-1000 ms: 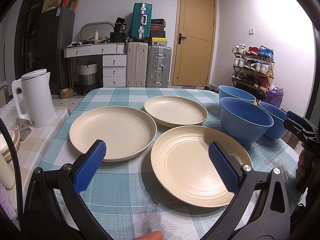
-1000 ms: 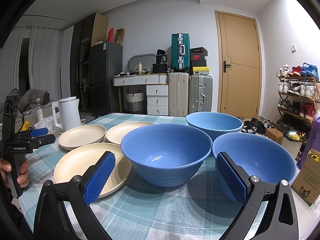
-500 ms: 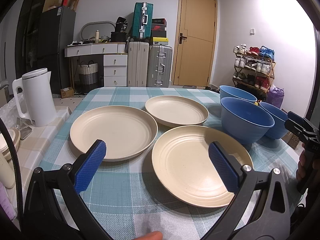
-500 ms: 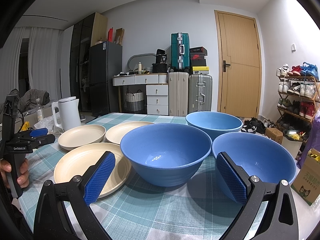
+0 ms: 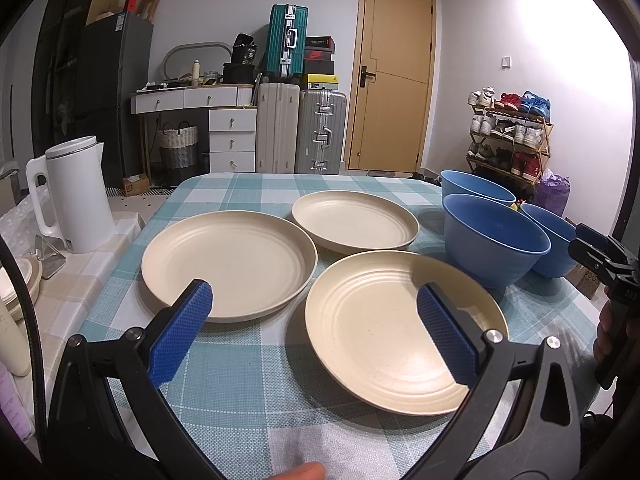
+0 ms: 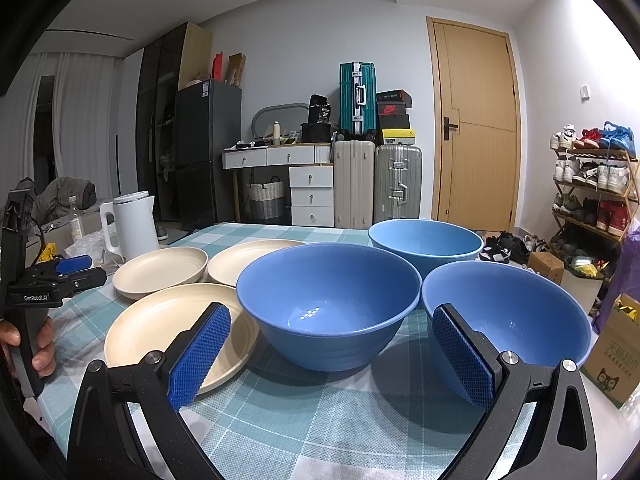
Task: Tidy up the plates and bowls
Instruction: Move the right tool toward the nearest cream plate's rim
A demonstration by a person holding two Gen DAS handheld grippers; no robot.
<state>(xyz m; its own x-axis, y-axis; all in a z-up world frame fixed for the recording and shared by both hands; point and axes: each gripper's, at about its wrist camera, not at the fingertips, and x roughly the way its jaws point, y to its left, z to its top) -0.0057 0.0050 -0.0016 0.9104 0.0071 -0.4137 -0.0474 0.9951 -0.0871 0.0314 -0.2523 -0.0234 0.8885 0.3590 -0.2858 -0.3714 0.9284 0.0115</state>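
Three plates (image 5: 228,264) and three bowls (image 6: 328,304) on table (image 5: 248,392), left gripper (image 5: 316,336) wide apart, right gripper (image 6: 332,356) wide apart, both holding nothing

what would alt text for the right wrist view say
Three blue bowls sit separately on a teal checked tablecloth, with three cream plates laid out to their left. The open right gripper frames them from the near edge, holding nothing; the left gripper shows at far left.
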